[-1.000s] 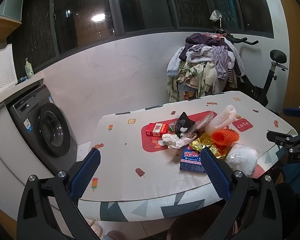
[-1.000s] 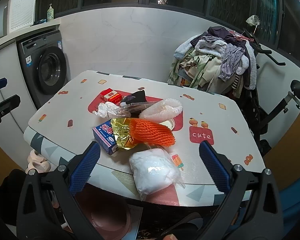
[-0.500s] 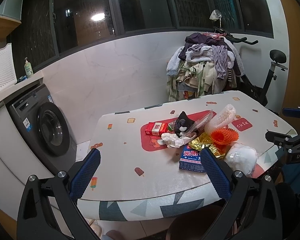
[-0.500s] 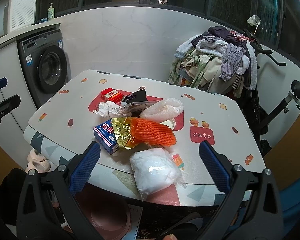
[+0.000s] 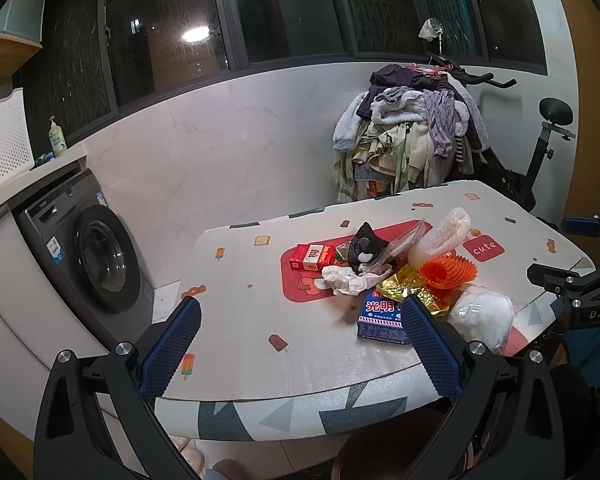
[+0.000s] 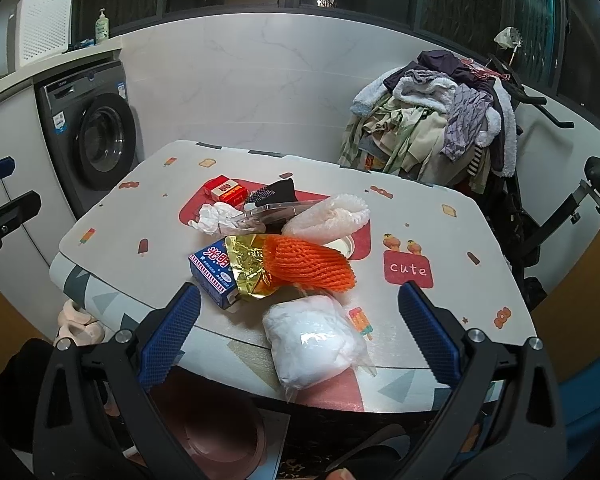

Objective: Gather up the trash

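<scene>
The left gripper (image 5: 300, 336) and the right gripper (image 6: 298, 330) both hang just off the near edge of the tabletop (image 6: 440, 236) with their jaws wide and nothing in them, likely so that either one can reach in for a first piece. The trash sits in one heap from the middle of the tabletop to its near edge. The white bag (image 6: 314, 340) lies closest, partly over that edge, the blue carton (image 6: 214, 270) sits beside it, and the orange net (image 6: 306, 264) lies long-ways, pointing toward the right edge.
</scene>
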Motion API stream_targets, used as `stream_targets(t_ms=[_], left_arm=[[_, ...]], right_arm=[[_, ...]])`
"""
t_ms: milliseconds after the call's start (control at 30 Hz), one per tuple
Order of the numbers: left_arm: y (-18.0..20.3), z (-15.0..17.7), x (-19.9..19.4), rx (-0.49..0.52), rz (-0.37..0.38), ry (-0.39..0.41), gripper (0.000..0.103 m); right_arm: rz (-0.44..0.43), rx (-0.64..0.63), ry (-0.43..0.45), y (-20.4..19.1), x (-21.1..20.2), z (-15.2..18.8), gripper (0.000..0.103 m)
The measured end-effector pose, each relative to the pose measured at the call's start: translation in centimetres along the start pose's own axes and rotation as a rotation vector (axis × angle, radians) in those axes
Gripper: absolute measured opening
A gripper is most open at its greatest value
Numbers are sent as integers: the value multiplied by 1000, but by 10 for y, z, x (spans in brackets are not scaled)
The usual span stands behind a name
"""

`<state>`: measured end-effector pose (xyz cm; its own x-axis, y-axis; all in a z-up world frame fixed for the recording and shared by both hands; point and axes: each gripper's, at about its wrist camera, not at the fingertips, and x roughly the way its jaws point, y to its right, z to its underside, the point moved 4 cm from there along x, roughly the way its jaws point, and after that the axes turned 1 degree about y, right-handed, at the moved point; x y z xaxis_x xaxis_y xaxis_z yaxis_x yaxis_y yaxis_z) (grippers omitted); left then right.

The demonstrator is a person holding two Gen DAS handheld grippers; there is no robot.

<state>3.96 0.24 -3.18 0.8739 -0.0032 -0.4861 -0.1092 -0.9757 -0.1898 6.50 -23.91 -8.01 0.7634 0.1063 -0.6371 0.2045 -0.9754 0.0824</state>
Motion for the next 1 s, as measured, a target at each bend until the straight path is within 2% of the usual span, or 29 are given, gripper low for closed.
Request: stream_targets(t_ms=[233, 467, 600, 633, 733, 833, 1000], left_arm=[[2, 0, -1, -1, 2, 0, 98], [6, 2, 7, -8, 65, -20, 98], [-3, 9, 22, -78, 139, -59, 98], [-5, 12, 25, -87, 137, -63, 98], [-8, 18, 31, -64, 92, -32, 98], [-9, 24, 36, -60, 89, -11, 98], [-6, 34, 52, -46, 109, -58, 98]], right_arm=[[-1, 1, -4, -1, 0, 0, 97], [-7, 7, -23, 4, 6, 5, 97], [-37, 30, -41, 10, 16, 14, 97], [-47, 35, -48, 12, 20, 17, 97], [-40, 52, -76, 23, 34, 31, 97], [-8, 65, -129, 37, 54, 50, 97], [-19, 96, -214, 47, 86, 75, 97]])
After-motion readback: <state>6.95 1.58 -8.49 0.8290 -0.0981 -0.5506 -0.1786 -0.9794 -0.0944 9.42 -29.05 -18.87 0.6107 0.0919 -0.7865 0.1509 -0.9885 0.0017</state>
